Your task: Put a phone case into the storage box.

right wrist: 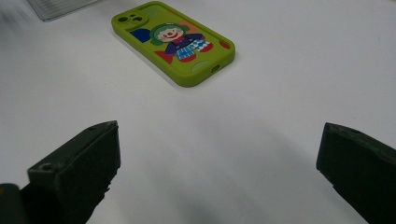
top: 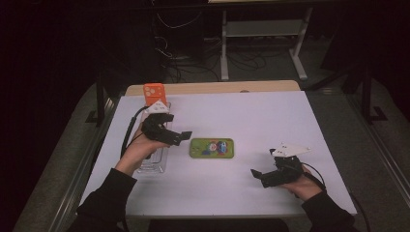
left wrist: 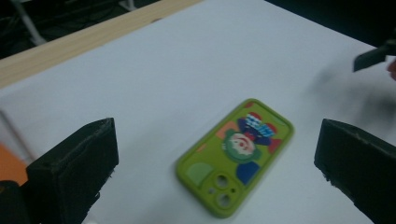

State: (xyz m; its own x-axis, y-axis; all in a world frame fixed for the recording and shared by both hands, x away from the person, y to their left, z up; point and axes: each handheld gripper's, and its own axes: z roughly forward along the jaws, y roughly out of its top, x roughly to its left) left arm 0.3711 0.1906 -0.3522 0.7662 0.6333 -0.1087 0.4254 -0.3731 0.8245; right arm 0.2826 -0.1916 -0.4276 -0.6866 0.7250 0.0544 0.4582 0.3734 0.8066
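A green phone case (top: 212,148) with a clown picture lies flat, camera holes to the left, at the middle of the white table (top: 251,116). My left gripper (top: 181,137) hovers just left of it, open and holding nothing. In the left gripper view the case (left wrist: 236,156) lies between and beyond the wide-apart jaws of the left gripper (left wrist: 219,140). My right gripper (top: 257,175) is near the front right, also open and holding nothing, pointing left toward the case. The right gripper view has the case (right wrist: 173,42) well ahead of the right gripper (right wrist: 219,144).
A clear plastic tray (top: 155,157) lies along the table's left side under my left hand, with an orange phone case (top: 154,90) at its far end. A wooden strip (top: 212,87) edges the far side. Cables and a stand's legs lie on the floor beyond.
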